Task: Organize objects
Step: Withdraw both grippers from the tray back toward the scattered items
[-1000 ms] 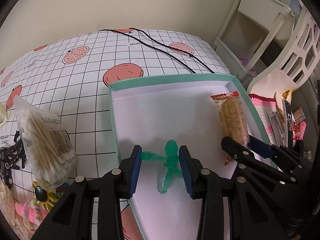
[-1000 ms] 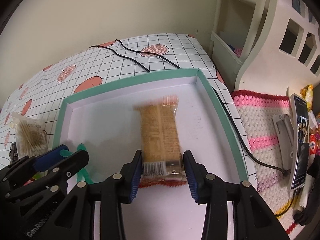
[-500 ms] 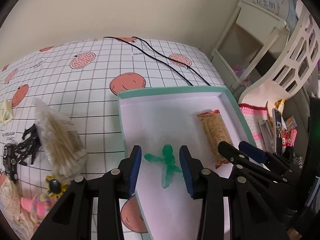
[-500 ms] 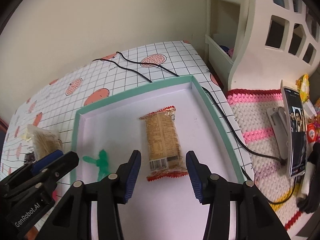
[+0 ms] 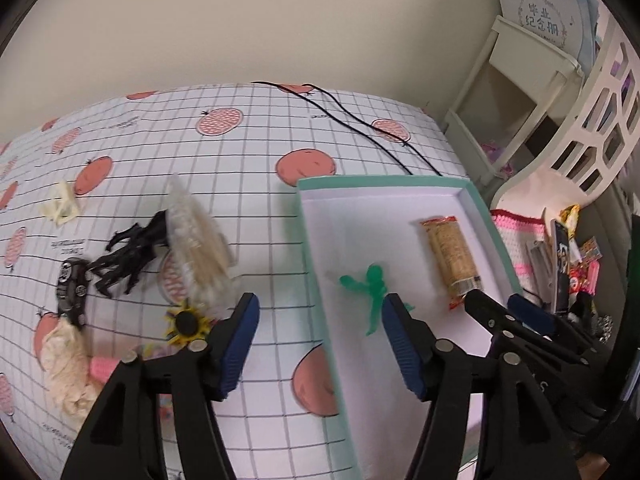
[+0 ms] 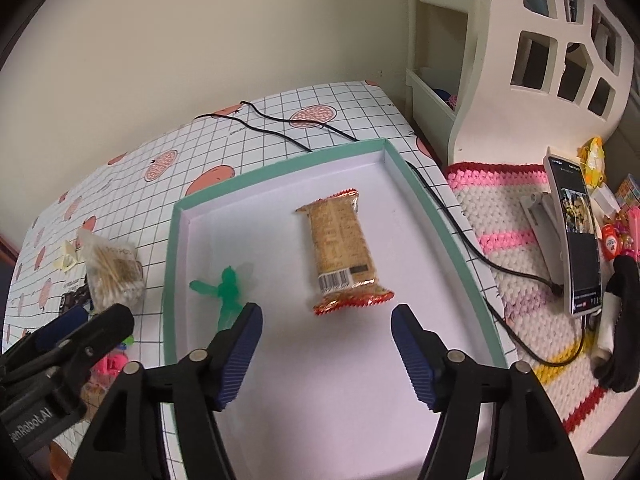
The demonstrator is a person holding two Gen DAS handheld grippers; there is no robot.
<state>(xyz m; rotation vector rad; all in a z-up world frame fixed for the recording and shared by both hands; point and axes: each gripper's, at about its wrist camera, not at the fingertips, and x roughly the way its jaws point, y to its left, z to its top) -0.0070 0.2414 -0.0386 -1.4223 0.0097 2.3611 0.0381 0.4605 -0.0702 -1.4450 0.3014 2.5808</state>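
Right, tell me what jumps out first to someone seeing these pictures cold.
The mint-rimmed box with its white floor dominates the checked table; a wrapped snack bar lies in its middle and a translucent green toy figure near its left wall. Both the left gripper and right gripper are open and hold nothing. Left of the box, a clutter of small items surrounds a bag of cotton swabs.

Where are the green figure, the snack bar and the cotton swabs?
green figure [image 6: 230, 286]: right wrist view, on its torso.
snack bar [image 6: 341, 242]: right wrist view, middle of the wrapper.
cotton swabs [image 5: 198, 240]: left wrist view, middle of the bag.
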